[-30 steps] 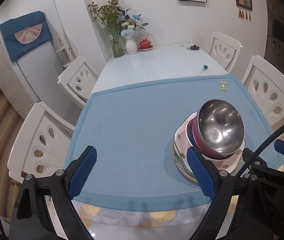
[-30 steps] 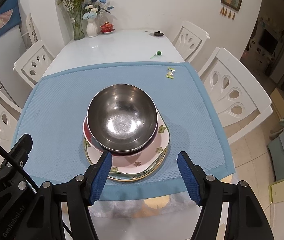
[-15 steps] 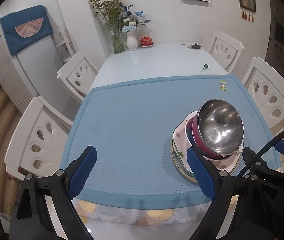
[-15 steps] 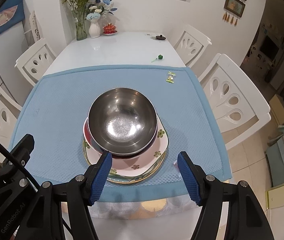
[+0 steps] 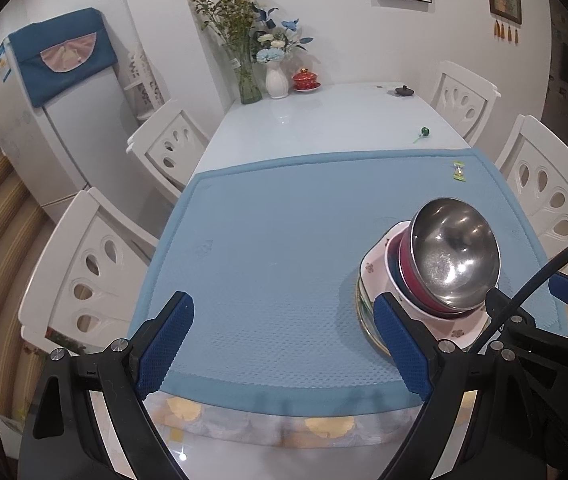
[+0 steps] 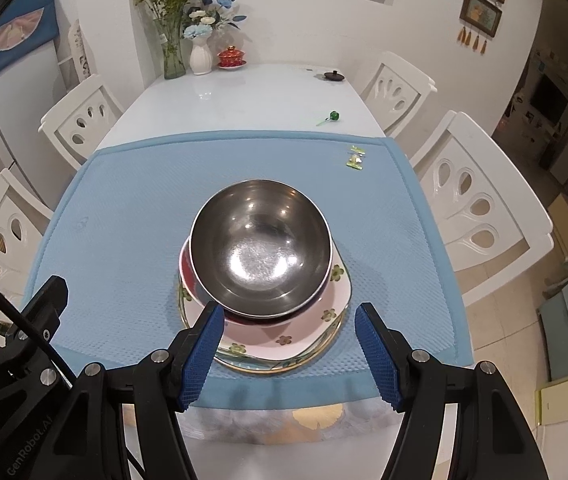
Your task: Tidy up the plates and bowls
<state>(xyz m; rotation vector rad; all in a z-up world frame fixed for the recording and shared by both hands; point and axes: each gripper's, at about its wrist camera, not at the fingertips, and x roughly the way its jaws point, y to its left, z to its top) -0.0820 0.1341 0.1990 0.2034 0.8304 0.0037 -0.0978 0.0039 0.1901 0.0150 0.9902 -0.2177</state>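
- White bench [image 6: 243, 92] w/ glossy top; white chairs [image 6: 480, 200] on both sides.
- Blue mesh mat [image 6: 123, 220] covers the near half of the bench; looks soft & grippy, so the stack shouldn't slide on it.
- Stack of dishes sits on the mat, near its front edge, right of centre in the left wrist view, dead centre in the right wrist view.
- Bottom of stack: gold-rimmed plate [image 6: 284, 368], w/ a pink floral plate [image 6: 279, 340] on it. Prob. ceramic: stiff, heavy-ish, chips if knocked. Best taken at the exposed front rim.
- Next: red bowl [image 6: 243, 318], mostly hidden, only its rim shows.
- Top: steel bowl [image 6: 259, 248], empty, shiny, sitting tilted in the red one. Likely light, rigid, slippery; pinch the thin rim, one pad inside & one outside.
- Right claw [image 6: 288, 356]: pads apart, nothing between them, hovering just short of the stack's front edge; its left pad overlaps the plates in view, contact can't be told.
- Left claw [image 5: 284, 344]: pads wide apart, empty, over bare mat just left of the stack.
- Far end of bench: flower vases [image 6: 199, 56], red lidded cup [image 6: 231, 56], small dark lid [image 6: 334, 76], green lollipop [image 6: 330, 117]; a candy wrapper [image 6: 356, 157] on the mat's far corner.
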